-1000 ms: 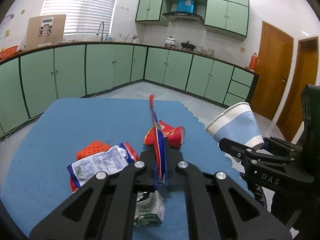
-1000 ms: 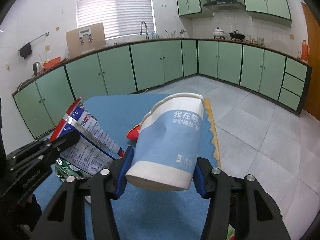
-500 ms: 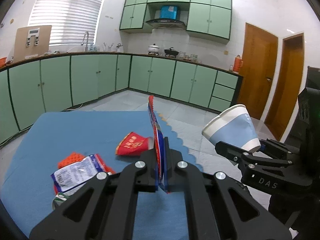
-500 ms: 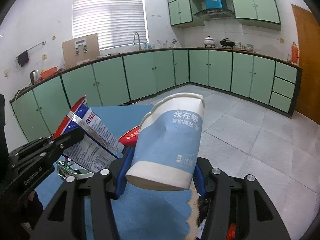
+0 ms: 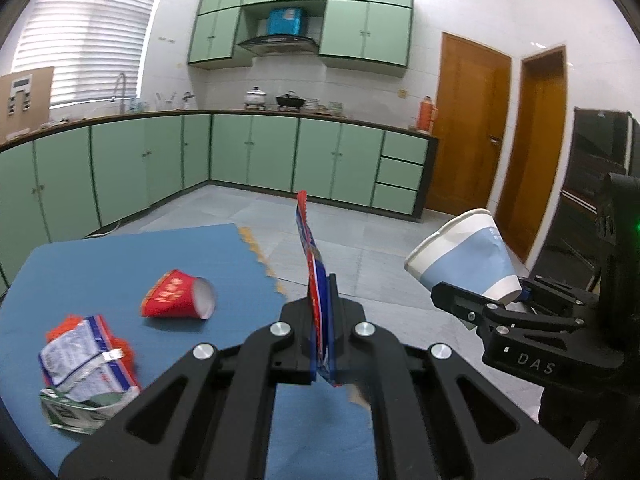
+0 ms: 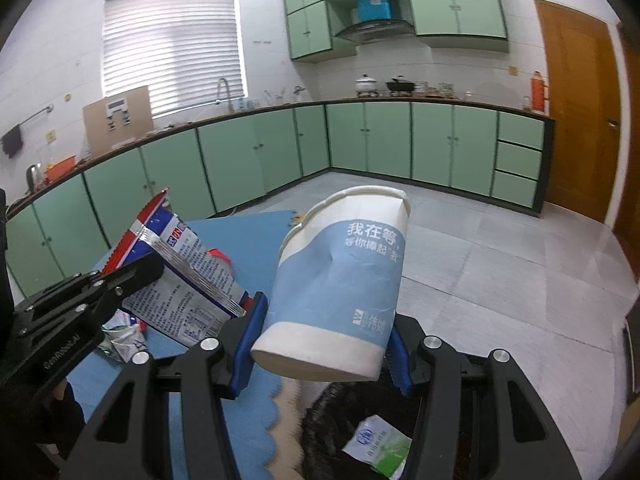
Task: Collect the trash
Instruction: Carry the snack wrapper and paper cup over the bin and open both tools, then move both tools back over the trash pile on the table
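Observation:
My left gripper (image 5: 322, 316) is shut on a flat red, white and blue snack wrapper (image 5: 310, 264), held edge-on above the blue table's right edge; the wrapper also shows in the right wrist view (image 6: 188, 272). My right gripper (image 6: 320, 344) is shut on a blue and white paper cup (image 6: 344, 280), also seen in the left wrist view (image 5: 464, 258), held above a black trash bag (image 6: 360, 432) beside the table. A red paper cup (image 5: 178, 294) lies on its side on the table. Crumpled wrappers (image 5: 86, 364) lie at the left.
The blue table cloth (image 5: 120, 264) has a scalloped right edge. The trash bag holds a green and white packet (image 6: 378, 450). Green kitchen cabinets (image 5: 260, 152) line the far walls, with grey tiled floor between. Wooden doors (image 5: 468, 128) stand at the right.
Both grippers have moved right with their loads, off the table's right edge. The paper cup now hangs over the trash bag. The litter on the table has shifted left in view.

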Demonstrator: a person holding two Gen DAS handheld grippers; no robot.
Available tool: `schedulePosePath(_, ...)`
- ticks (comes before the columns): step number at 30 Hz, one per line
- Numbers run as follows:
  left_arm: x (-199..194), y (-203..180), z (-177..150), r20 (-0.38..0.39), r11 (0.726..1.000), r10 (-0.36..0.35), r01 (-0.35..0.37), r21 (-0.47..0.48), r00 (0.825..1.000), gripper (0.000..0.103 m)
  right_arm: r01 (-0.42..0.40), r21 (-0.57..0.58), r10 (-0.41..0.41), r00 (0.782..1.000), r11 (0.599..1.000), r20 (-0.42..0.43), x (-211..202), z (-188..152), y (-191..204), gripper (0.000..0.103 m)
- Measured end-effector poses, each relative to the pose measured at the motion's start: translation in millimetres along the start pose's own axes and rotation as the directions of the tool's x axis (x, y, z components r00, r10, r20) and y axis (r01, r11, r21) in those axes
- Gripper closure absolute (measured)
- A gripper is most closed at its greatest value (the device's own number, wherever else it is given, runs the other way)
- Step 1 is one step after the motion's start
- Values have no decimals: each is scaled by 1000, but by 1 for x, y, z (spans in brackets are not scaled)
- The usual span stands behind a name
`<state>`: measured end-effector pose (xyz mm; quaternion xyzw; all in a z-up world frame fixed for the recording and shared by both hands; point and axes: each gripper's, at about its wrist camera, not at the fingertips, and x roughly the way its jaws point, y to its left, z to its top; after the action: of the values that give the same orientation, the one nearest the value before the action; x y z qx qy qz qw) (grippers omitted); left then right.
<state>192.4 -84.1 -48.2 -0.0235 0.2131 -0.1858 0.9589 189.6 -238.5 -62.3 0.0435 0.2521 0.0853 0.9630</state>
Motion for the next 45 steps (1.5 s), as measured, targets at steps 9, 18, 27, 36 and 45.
schedulePosePath(9,33,-58,-9,-25,994,-95,97,48,995,101,84,62,-84,996,995,-7,-18,-15,-52,49)
schedulePosePath(18,75,-98,-26,-77,984,-154,160,77,985,101,156,121,-146,986,980,-82,-6,-43,-100,49)
schedulePosePath(27,108,-107,-41,-160,982,-155,170,80,975,95,177,138,-156,976,974,-153,15,-63,-123,46)
schedulePosePath(36,107,-104,-38,-165,985,-153,163,52,974,65,206,133,-184,971,970,-155,16,-64,-125,34)
schedulePosePath(45,84,-80,-23,-106,994,-103,106,30,989,49,219,120,-205,972,968,-115,4,-56,-118,16)
